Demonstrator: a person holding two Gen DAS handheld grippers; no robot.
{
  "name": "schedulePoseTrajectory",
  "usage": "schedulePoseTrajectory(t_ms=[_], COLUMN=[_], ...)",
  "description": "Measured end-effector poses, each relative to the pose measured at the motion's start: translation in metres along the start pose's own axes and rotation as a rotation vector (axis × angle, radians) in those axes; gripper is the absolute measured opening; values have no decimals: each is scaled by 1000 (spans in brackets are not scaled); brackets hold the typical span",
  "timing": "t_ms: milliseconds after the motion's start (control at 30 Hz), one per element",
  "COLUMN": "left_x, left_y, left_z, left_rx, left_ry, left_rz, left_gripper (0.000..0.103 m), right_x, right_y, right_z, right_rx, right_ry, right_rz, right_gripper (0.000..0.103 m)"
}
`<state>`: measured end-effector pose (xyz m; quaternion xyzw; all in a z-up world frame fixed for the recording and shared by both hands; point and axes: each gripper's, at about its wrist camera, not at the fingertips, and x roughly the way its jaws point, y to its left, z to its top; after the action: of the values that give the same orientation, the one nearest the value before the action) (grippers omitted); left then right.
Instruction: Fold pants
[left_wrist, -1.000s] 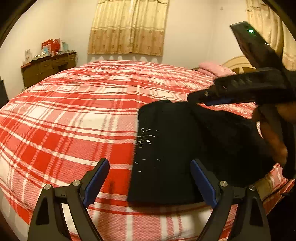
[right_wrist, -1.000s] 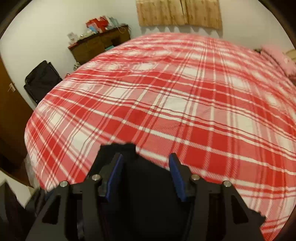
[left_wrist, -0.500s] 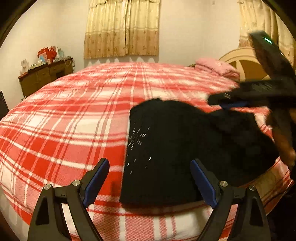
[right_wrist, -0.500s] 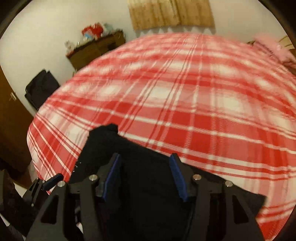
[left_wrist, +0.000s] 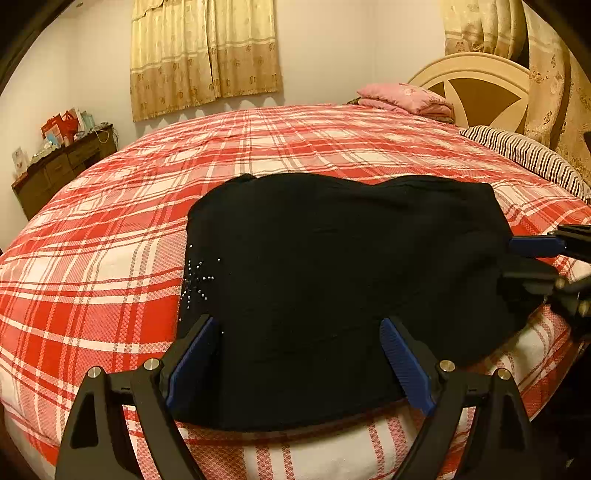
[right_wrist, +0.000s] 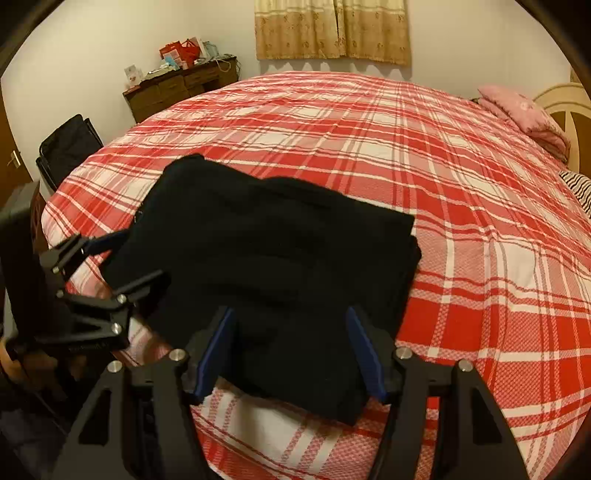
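Black pants (left_wrist: 332, 277) lie folded in a wide block on the red plaid bed (left_wrist: 92, 266), close to its near edge, with small studs on their left part. My left gripper (left_wrist: 297, 363) is open wide, its blue fingers (left_wrist: 192, 362) standing over the near edge of the pants without pressing them. My right gripper (right_wrist: 290, 352) hovers at the other end of the pants (right_wrist: 277, 251); its jaws are opening, with the cloth lying between and below them, not pinched. Each gripper shows in the other's view: the right gripper (left_wrist: 535, 262) and the left gripper (right_wrist: 125, 258).
A pink folded blanket (left_wrist: 406, 98), a striped pillow (left_wrist: 528, 155) and a cream headboard (left_wrist: 480, 88) are at the far right. A wooden dresser (right_wrist: 181, 88) and a black suitcase (right_wrist: 66, 147) stand beyond the bed's left side. The plaid cover runs far behind the pants.
The right gripper swung down and out from above the pants to their right end, its jaws spreading. The pants now lie flat. The left gripper slid right, over their near edge.
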<state>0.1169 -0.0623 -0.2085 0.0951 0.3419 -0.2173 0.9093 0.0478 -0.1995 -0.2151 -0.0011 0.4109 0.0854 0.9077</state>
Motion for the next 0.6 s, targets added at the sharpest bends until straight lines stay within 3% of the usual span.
schedulePoseTrajectory(t_ms=[267, 500, 600], left_x=[-1, -5, -8], left_y=[-1, 4, 10], left_z=[-3, -3, -2], left_rx=[-4, -16, -23], left_ry=[13, 6, -7], left_rz=[-2, -1, 14], left_gripper=[91, 91, 91], right_x=[6, -9, -6], right_y=[22, -3, -9], right_z=[-14, -5, -6], right_rx=[-162, -17, -1], right_ry=[-17, -60, -50], right_rz=[-118, -21, -65], right_gripper=[73, 73, 74])
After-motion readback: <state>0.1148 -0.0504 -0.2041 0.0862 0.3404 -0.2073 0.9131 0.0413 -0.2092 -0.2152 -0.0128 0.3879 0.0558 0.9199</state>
